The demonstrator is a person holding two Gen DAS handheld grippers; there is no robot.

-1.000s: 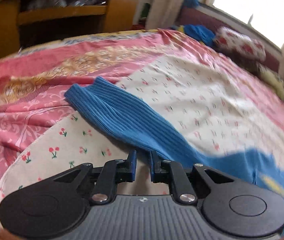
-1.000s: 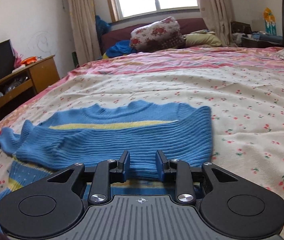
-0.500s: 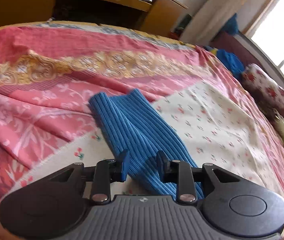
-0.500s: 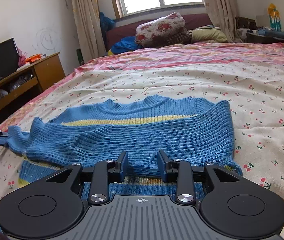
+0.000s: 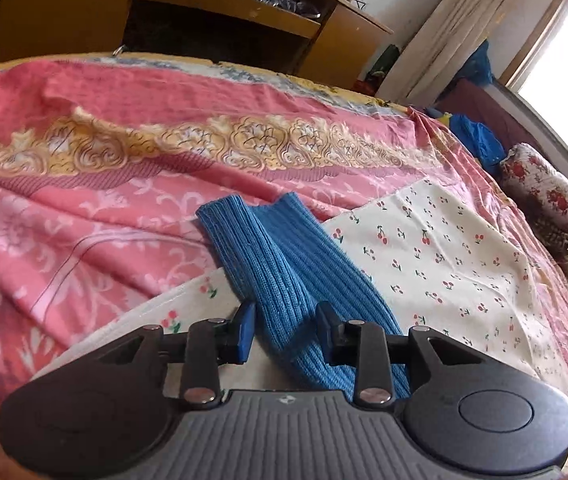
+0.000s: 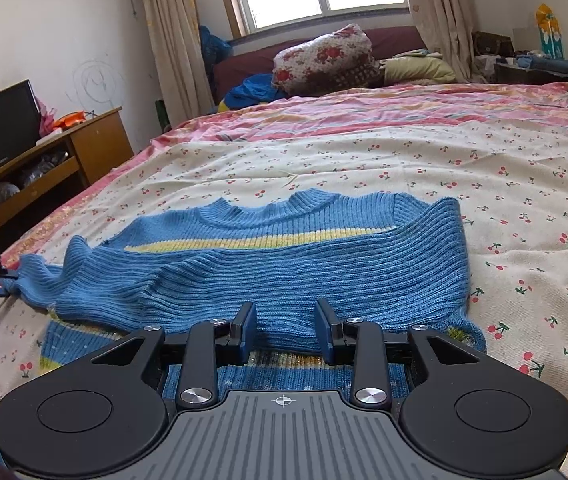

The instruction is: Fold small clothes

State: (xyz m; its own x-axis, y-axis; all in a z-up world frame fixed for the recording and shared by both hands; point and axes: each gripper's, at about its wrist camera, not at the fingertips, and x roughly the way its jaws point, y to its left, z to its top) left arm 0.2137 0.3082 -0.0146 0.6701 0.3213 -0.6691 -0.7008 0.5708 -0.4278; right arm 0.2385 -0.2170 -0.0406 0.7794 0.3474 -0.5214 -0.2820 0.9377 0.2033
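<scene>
In the left wrist view, the sweater's sleeve (image 5: pixel 280 264) is seen stretched over the bed (image 5: pixel 84 240), running between the closing jaws of the left gripper (image 5: pixel 284 330), whose pads are not pressed on it. In the right wrist view, the sweater (image 6: pixel 268 268) is laid flat on the bed, its folded edge between the partly open jaws of the right gripper (image 6: pixel 284 330); whether it is pinched cannot be told.

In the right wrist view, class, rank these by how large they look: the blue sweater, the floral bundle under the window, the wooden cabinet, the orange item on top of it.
1. Blue sweater, though nearness inflates it.
2. Wooden cabinet and floral bundle look alike; unranked.
3. Orange item, smallest.
</scene>
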